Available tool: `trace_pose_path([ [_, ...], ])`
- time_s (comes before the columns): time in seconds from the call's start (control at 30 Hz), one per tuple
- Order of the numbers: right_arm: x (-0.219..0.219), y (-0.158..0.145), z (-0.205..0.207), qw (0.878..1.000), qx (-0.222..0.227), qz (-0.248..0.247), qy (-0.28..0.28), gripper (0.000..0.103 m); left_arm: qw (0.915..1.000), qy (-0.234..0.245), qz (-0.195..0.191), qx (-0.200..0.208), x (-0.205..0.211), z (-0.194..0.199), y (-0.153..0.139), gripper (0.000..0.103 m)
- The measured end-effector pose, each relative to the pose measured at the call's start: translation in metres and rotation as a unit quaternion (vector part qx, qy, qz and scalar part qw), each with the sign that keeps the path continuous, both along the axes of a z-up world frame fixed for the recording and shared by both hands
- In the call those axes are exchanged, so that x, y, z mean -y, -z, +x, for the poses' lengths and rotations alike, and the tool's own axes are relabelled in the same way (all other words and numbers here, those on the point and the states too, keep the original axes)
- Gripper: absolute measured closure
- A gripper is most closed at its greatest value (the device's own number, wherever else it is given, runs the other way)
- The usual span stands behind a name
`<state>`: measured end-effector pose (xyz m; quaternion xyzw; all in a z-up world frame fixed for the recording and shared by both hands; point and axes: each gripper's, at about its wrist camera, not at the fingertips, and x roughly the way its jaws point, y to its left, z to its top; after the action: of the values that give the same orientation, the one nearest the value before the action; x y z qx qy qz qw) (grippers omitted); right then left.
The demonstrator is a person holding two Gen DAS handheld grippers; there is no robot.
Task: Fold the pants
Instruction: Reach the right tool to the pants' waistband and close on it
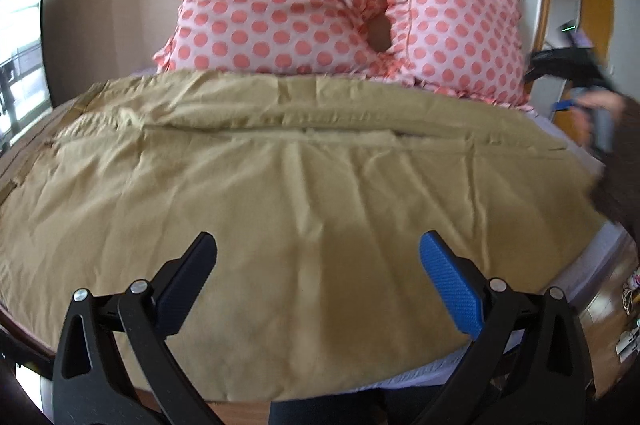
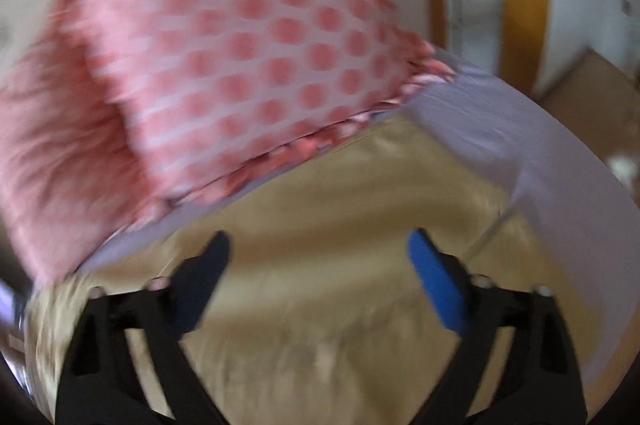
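Pants [image 1: 312, 161] were spread flat on the bed, khaki, long axis running left-right across your front, just short of the polka-dot pillows [image 1: 280, 5]. The two legs lay side by side, seam line between them running along that same axis. Waistband looked to be at the left end, hems toward the right, though blur makes that a judgement.

Your left gripper [image 1: 318, 253] had jaws wide apart, nothing between them. It sat above the near leg, roughly mid-length of the pants, fingertips clear of the cloth as far as I could tell. Pants extended away from the jaws toward the pillows and out to both sides.

Your right gripper [image 2: 318, 249] was also spread, empty. Its view was heavily motion-blurred. It sat over the right end of the pants, near the pillows, with the lilac bedsheet [image 2: 500, 121] showing just past the fabric edge. Cloth lay below and ahead of those jaws; contact can't be called from the blur. In the left wrist view, your right hand [image 1: 596, 105] showed at the right end of the pants, beside the pillows.

My read: no fold made yet. The right gripper was nearer the hem end, the left nearer the near long edge. Which edge gets pinched decides whether you fold leg onto leg or end to end.
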<state>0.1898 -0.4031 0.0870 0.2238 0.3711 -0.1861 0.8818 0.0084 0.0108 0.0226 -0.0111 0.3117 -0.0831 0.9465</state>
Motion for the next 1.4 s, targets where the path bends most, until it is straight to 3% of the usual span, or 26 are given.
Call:
trace_pose_path([
  [0.17, 0.042, 0.032, 0.085, 0.993, -0.076, -0.002, 0.088, 0.036, 0.9997, 0.015, -0.007, 0.020, -0.002, 0.009, -0.009, 0.002],
  [0.3, 0.063, 0.053, 0.114, 0.987, -0.091, 0.017, 0.130, 0.036, 0.9997, 0.018, -0.001, 0.014, -0.003, 0.013, -0.003, 0.002],
  [0.37, 0.069, 0.065, 0.122, 0.983, -0.112, -0.003, 0.146, 0.041, 0.9998, 0.018, -0.001, 0.007, -0.004, 0.017, 0.000, 0.002],
  [0.4, 0.069, 0.068, 0.125, 0.981, -0.117, -0.032, 0.149, 0.048, 0.9999, 0.017, -0.003, 0.003, -0.004, 0.019, 0.002, 0.002],
  [0.5, 0.073, 0.078, 0.117, 0.986, -0.081, -0.049, 0.138, 0.078, 0.9998, 0.013, -0.013, 0.003, -0.008, 0.020, 0.002, 0.002],
  [0.53, 0.076, 0.082, 0.114, 0.988, -0.071, -0.051, 0.131, 0.096, 0.9998, 0.011, -0.017, 0.006, -0.010, 0.019, 0.002, 0.002],
  [0.57, 0.083, 0.086, 0.107, 0.988, -0.063, -0.046, 0.133, 0.101, 0.9997, 0.009, -0.022, 0.008, -0.012, 0.018, 0.000, 0.002],
  [0.67, 0.112, 0.094, 0.073, 0.989, 0.018, 0.058, 0.132, 0.102, 0.9986, 0.009, -0.050, 0.011, -0.023, 0.017, -0.006, 0.002],
  [0.77, 0.118, 0.088, 0.026, 0.986, 0.092, 0.084, 0.107, 0.102, 0.9941, 0.011, -0.106, 0.017, -0.045, 0.016, -0.012, 0.002],
  [0.93, 0.122, 0.092, 0.003, 0.986, 0.100, 0.102, 0.082, 0.102, 0.9850, -0.002, -0.172, 0.000, -0.058, 0.021, -0.017, 0.002],
  [1.1, 0.092, 0.067, -0.051, 0.980, 0.139, 0.120, 0.071, 0.102, 0.9872, -0.007, -0.157, 0.026, -0.060, 0.002, -0.023, 0.002],
  [1.23, 0.077, 0.061, -0.136, 0.975, 0.145, 0.135, 0.098, 0.103, 0.9862, -0.007, -0.164, 0.020, -0.066, 0.005, -0.022, 0.002],
  [1.33, 0.088, 0.080, -0.162, 0.964, 0.138, 0.206, 0.096, 0.101, 0.9855, 0.006, -0.169, 0.017, -0.061, 0.010, -0.020, 0.002],
  [1.4, 0.089, 0.082, -0.157, 0.956, 0.131, 0.246, 0.091, 0.090, 0.9851, 0.019, -0.170, 0.014, -0.054, 0.012, -0.020, 0.002],
])
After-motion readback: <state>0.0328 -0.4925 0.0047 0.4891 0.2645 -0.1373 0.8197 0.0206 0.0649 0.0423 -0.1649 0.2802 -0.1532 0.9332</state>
